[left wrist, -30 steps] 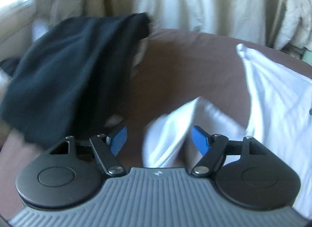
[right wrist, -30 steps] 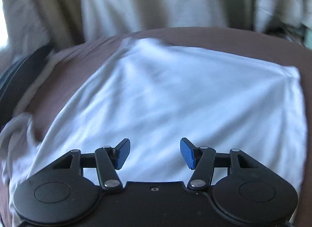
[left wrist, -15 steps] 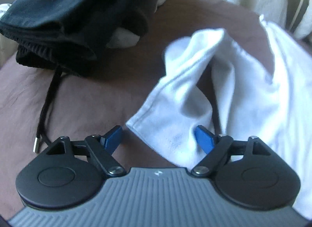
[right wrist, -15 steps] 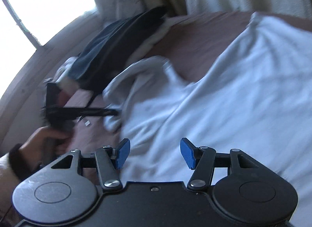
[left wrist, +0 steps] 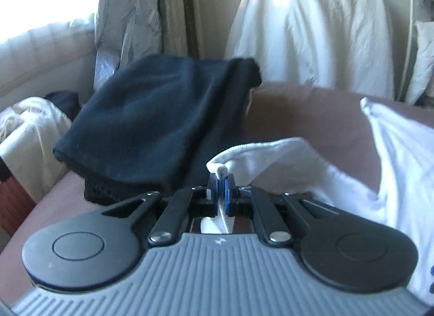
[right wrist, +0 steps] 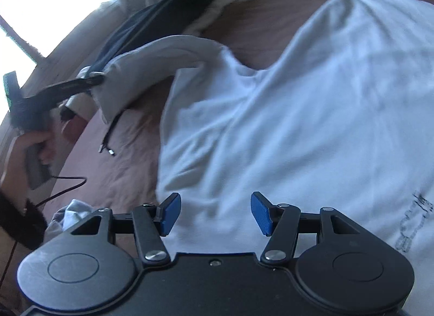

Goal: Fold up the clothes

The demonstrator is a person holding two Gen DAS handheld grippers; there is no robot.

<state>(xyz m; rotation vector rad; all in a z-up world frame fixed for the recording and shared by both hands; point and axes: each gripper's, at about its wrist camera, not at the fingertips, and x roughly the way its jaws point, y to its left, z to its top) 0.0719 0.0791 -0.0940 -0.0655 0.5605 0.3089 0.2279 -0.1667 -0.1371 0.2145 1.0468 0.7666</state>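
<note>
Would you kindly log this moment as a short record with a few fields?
garment: white T-shirt, spread on the brown bedcover
left gripper: shut on the shirt's sleeve, lifted
right gripper: open, above the shirt body
nearby: black garment, folded, beside the sleeve

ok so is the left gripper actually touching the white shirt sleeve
Touching. In the left wrist view the left gripper is shut on the white shirt sleeve, with a nub of cloth poking out between its blue pads.
</note>
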